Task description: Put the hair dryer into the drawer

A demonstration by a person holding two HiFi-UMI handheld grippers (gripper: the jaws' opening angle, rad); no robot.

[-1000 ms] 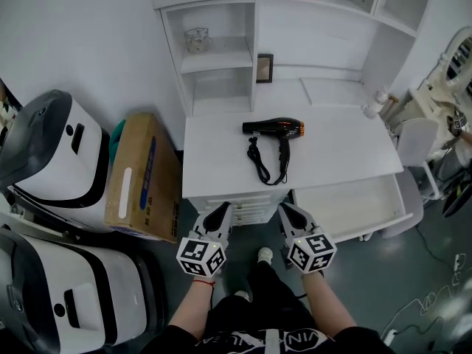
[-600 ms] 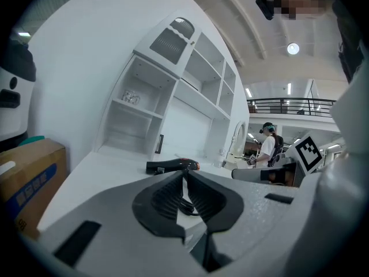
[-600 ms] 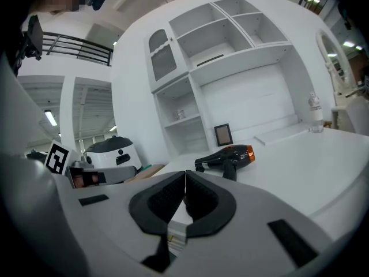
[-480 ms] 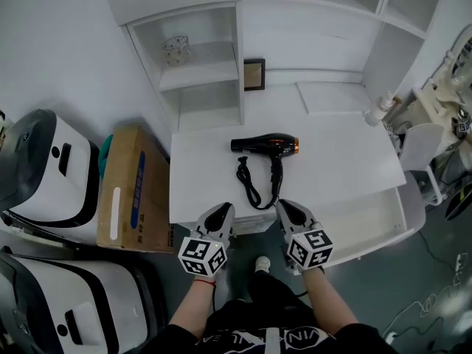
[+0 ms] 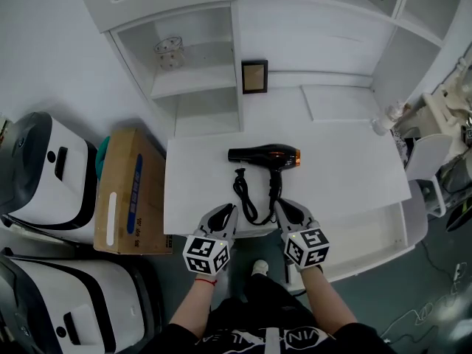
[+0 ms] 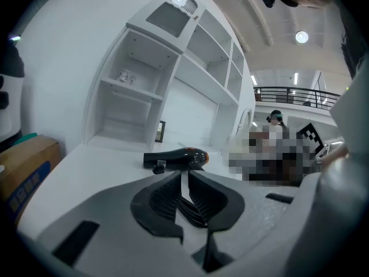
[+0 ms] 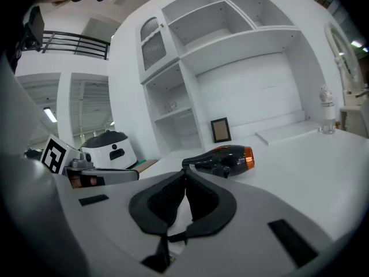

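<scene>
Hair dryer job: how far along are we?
Done: the drawer at the right of the desk looks pulled out. In hand: nothing; the left tool and right tool are shut and empty at the front edge, facing the hair dryer. Left: the dryer lies on the desk top, ungrasped; it must be picked up and set into the drawer.

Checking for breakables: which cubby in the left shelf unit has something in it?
The upper cubby, holding a clear glass object; the lower cubby beneath it looks bare.
</scene>
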